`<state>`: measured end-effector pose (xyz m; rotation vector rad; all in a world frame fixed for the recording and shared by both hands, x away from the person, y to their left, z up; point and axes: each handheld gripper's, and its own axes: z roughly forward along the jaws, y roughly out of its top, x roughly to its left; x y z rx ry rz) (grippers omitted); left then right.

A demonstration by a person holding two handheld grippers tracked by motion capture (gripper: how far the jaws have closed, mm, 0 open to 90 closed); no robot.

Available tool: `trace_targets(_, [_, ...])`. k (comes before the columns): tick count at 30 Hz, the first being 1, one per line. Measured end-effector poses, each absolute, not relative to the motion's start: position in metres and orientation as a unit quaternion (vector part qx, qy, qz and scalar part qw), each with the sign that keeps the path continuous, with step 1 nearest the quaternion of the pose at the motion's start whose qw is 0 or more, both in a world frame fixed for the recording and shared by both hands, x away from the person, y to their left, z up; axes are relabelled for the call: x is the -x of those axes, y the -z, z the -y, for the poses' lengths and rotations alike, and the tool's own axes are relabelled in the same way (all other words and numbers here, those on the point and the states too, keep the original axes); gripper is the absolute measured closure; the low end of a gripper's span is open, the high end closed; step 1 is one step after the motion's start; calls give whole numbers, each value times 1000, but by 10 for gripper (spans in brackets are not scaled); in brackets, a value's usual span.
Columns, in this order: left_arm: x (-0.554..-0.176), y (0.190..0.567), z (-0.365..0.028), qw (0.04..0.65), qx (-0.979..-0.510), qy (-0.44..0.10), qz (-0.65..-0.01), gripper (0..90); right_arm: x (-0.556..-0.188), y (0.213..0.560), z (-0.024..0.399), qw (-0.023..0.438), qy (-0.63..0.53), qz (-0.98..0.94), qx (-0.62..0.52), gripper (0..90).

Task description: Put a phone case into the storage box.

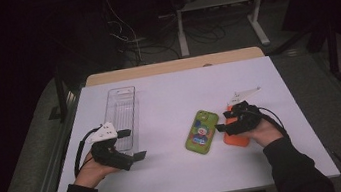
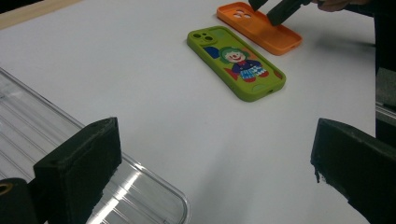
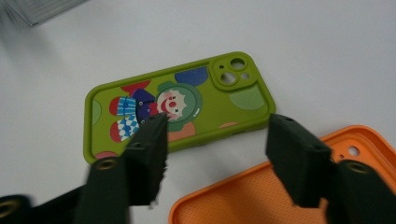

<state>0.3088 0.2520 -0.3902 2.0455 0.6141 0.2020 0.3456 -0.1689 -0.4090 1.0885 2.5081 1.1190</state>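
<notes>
A green phone case (image 1: 202, 132) with a clown picture lies face down in the middle of the white table (image 1: 168, 96). Just to its right lies an orange phone case (image 1: 232, 138), hollow side up. My right gripper (image 1: 225, 121) hovers over the orange case's near-left edge, its jaws partly apart with nothing between them. In the right gripper view the gripper (image 3: 219, 133) straddles the strip of table between the green case (image 3: 177, 105) and the orange case (image 3: 261, 196). My left gripper (image 1: 132, 144) stands wide open by the near end of a clear plastic tray (image 1: 122, 110). Its jaws (image 2: 215, 149) hold nothing.
The clear tray (image 2: 28, 126) runs lengthwise along the table's left side. A wooden strip (image 1: 174, 66) borders the table's far edge. Beyond it are dark floor, cables and desk legs. Bare white surface lies between the tray and the green case (image 2: 236, 63).
</notes>
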Motion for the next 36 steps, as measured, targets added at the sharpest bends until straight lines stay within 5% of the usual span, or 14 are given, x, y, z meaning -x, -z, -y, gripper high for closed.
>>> trace_targets(14, [-309, 390, -253, 478, -838, -82, -252, 14, -352, 425, 154, 53, -319, -878, -352, 878])
trace_targets(36, [-309, 390, -254, 480, -835, -76, -259, 14, -337, 432, 168, 43, -272, -892, -359, 881])
